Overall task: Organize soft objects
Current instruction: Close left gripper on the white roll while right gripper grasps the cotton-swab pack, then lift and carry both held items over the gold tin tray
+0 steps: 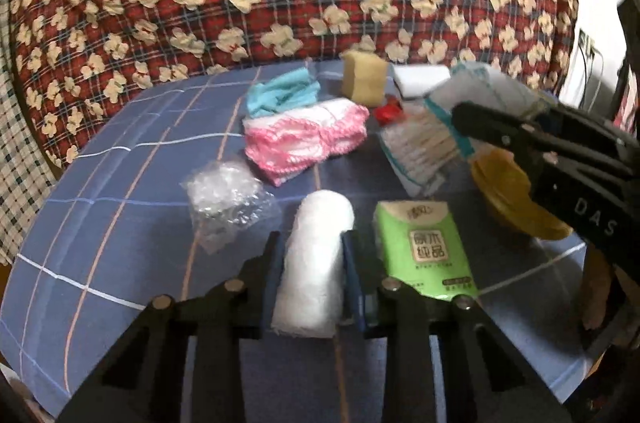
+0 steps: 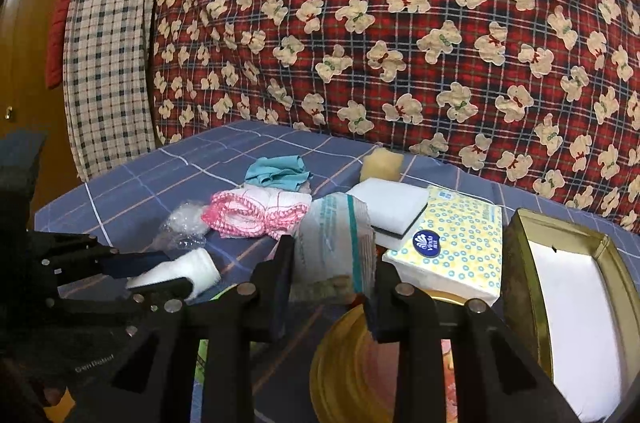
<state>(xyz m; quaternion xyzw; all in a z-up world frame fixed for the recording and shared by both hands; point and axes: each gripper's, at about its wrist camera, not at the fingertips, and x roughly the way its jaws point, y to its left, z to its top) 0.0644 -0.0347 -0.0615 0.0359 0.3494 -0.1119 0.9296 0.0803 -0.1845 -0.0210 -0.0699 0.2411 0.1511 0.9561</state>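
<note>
Home bedroom, teddy-print quilt (image 2: pixel 400 43) (bedding), wooden door (image 2: pixel 28 63)

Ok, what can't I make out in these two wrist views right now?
- Gold tin: cut off by the right-wrist frame edge.
- Round gold lid: mostly hidden behind the right gripper.
- Red item: left-wrist view, too small, half behind the cotton swab bag.
- Green tissue pack: lower edge hidden by the left gripper.

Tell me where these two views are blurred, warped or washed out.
Left wrist view: fisheye bends the blue checked cloth lines; the right gripper and its plastic packet smear with motion. Right wrist view: the tin's white inside blows out, the packet looks soft, and the frame corners go black.
</note>
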